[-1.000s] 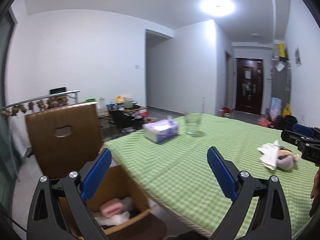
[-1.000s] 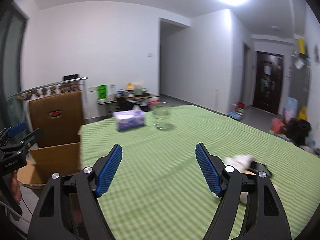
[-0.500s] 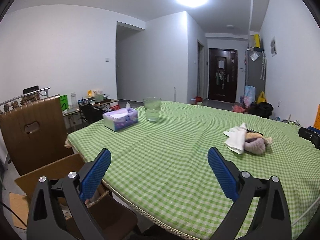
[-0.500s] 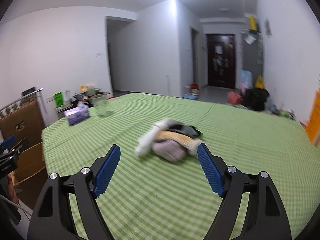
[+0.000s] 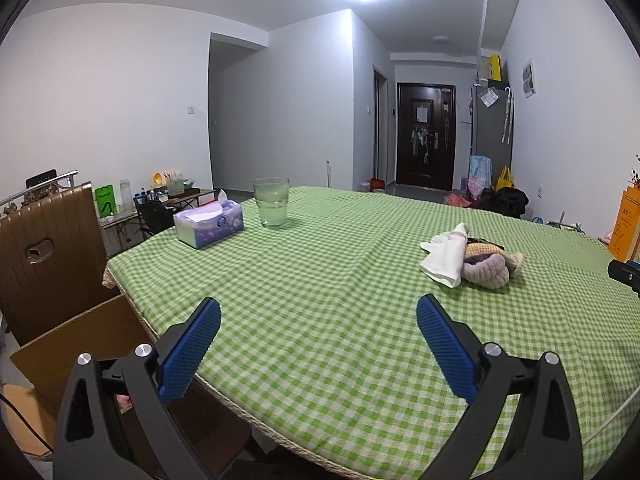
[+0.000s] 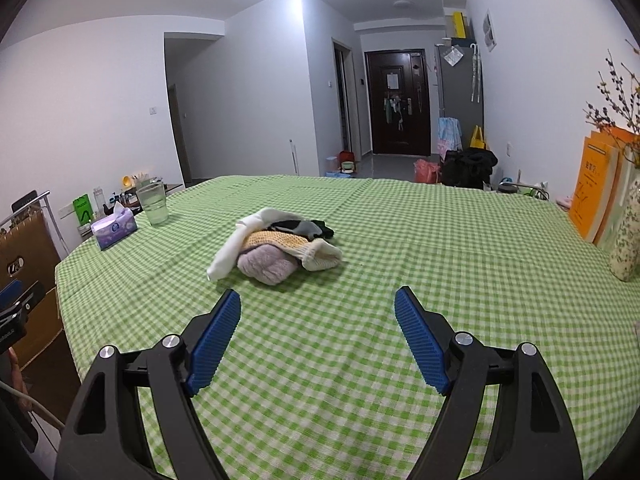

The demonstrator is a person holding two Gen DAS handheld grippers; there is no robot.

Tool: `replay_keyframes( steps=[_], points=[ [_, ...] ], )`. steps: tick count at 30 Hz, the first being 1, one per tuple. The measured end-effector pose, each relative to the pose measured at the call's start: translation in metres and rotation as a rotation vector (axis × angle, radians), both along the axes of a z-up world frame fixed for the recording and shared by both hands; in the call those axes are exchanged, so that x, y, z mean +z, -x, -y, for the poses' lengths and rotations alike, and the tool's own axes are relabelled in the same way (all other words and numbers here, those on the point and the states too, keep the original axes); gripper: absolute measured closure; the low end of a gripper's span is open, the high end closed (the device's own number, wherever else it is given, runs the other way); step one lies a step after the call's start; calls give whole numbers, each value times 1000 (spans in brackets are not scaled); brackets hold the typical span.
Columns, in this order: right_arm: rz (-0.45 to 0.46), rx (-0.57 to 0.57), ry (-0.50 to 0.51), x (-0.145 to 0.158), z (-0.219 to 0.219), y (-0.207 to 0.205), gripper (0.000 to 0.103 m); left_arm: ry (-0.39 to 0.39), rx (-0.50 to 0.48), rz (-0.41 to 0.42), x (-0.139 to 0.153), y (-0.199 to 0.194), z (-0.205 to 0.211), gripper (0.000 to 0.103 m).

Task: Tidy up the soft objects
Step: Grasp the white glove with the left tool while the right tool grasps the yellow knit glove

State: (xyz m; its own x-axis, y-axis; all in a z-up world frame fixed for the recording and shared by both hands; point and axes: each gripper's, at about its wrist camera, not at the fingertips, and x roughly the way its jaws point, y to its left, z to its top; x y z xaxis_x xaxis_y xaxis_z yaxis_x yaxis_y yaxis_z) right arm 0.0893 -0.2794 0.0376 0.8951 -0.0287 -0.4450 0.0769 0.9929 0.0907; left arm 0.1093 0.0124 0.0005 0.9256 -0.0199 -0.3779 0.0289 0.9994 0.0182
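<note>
A small pile of soft items (image 6: 276, 248) lies on the green checked tablecloth (image 6: 400, 264): a white cloth (image 6: 236, 248), a lilac knitted piece (image 6: 268, 266), a yellow-and-cream knit (image 6: 304, 250) and something black (image 6: 308, 227). The same pile (image 5: 472, 260) shows at the right in the left wrist view. My right gripper (image 6: 318, 336) is open and empty, short of the pile. My left gripper (image 5: 318, 344) is open and empty over the table's near left edge, beside an open cardboard box (image 5: 80, 344).
A tissue box (image 5: 208, 222) and a glass of water (image 5: 271, 202) stand at the table's far left. A brown chair (image 5: 44, 256) is behind the box. Orange books (image 6: 596, 184) and a vase (image 6: 628, 236) stand at the table's right edge.
Both views have swung right, from the box and chair toward the table. The pile now sits ahead of the right gripper. Both grippers stay open and empty.
</note>
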Motion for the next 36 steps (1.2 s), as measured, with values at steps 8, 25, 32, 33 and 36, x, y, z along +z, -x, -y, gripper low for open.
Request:
replay_keyframes(
  steps=[8,25,32,33,36],
  points=[
    [-29,-6,-2,-7,6,-12,27,-2,-48,-76,-14,-27,19,8],
    [-136,79,-16,-13,4,-104,27,51,-241,-340,-40,-134,75,19],
    [-199,115,-45,-22,8,-153,43,93,-329,-439,-52,-194,117,32],
    [-207,119,-52,-24,9,-158,46,92,-336,-444,-55,-203,124,32],
    [-248,129,-68,-33,12,-175,49,99,-369,-465,-60,-220,137,35]
  ],
)
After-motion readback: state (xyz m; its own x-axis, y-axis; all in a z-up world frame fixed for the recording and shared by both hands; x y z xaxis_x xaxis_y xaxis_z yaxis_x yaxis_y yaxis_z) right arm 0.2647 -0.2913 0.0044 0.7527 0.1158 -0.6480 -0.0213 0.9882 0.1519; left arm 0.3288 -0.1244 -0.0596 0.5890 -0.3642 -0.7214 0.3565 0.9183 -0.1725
